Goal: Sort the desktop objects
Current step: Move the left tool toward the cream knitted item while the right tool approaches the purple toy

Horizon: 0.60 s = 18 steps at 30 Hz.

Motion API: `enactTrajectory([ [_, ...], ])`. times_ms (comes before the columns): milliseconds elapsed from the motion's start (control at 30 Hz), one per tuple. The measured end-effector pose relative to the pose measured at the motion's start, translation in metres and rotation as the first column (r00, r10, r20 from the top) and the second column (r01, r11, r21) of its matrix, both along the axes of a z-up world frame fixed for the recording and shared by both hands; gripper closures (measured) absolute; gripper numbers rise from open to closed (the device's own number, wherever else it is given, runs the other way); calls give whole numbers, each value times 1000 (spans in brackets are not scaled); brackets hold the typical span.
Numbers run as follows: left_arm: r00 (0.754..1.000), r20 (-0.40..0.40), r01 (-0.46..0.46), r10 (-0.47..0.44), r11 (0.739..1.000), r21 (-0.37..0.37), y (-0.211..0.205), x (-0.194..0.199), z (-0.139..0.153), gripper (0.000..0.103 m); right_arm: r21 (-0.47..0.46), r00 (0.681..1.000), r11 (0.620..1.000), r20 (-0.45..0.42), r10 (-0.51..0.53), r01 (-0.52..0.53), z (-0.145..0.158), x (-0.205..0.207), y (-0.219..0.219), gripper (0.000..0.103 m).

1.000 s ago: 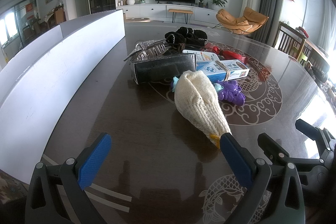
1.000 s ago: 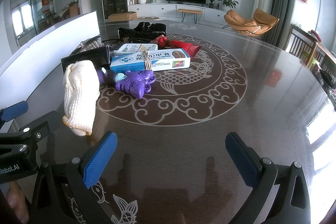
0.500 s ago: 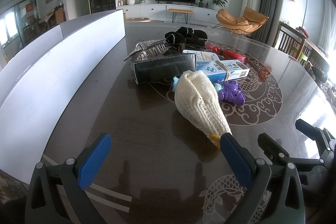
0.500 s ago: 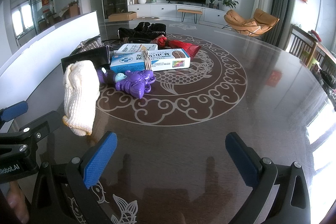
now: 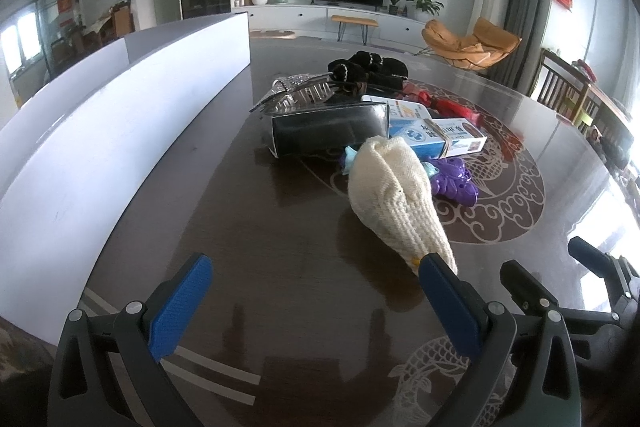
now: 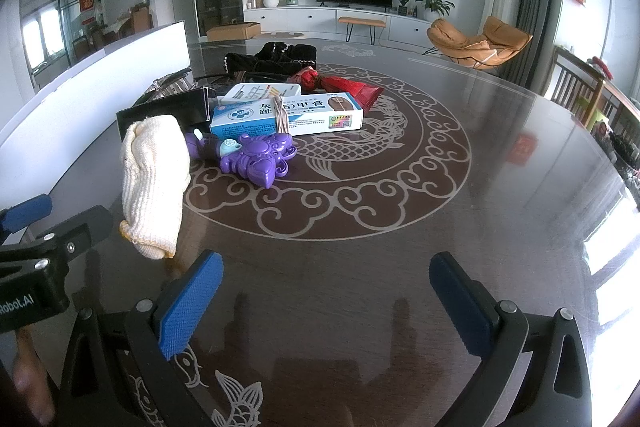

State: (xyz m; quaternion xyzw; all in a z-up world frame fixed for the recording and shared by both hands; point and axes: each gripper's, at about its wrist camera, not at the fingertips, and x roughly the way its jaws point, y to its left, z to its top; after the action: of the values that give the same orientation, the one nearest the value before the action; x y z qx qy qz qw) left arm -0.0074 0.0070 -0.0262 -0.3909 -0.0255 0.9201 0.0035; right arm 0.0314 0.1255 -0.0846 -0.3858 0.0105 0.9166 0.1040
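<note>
A cream knitted glove (image 5: 394, 193) lies on the dark table (image 5: 240, 235), its cuff touching the right fingertip of my open left gripper (image 5: 316, 279). It also shows in the right wrist view (image 6: 154, 175). Behind it lie a purple toy (image 6: 256, 157), a blue-and-white box (image 6: 286, 115), a black box (image 5: 328, 131), a red item (image 6: 340, 87), a silver hair clip (image 5: 298, 93) and black cloth (image 5: 368, 67). My right gripper (image 6: 326, 281) is open and empty, to the right of the glove.
A long white board (image 5: 100, 123) stands along the table's left side. The table top carries a pale fish-and-cloud pattern (image 6: 400, 167). Chairs (image 6: 580, 95) stand beyond the right edge. The left gripper's body (image 6: 44, 267) shows at the left of the right wrist view.
</note>
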Motion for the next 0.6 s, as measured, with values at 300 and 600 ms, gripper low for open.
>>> enactTrajectory([
  [300,1000,1,-11,11,1000,-1,-3,-1,3,0,0,1000,1000,1,0,0,0,1,-1,0],
  [600,999,5,-32,32,999,7,-6,-2,5,0,1,1000,1000,3,1,-1,-1,4,-3,0],
])
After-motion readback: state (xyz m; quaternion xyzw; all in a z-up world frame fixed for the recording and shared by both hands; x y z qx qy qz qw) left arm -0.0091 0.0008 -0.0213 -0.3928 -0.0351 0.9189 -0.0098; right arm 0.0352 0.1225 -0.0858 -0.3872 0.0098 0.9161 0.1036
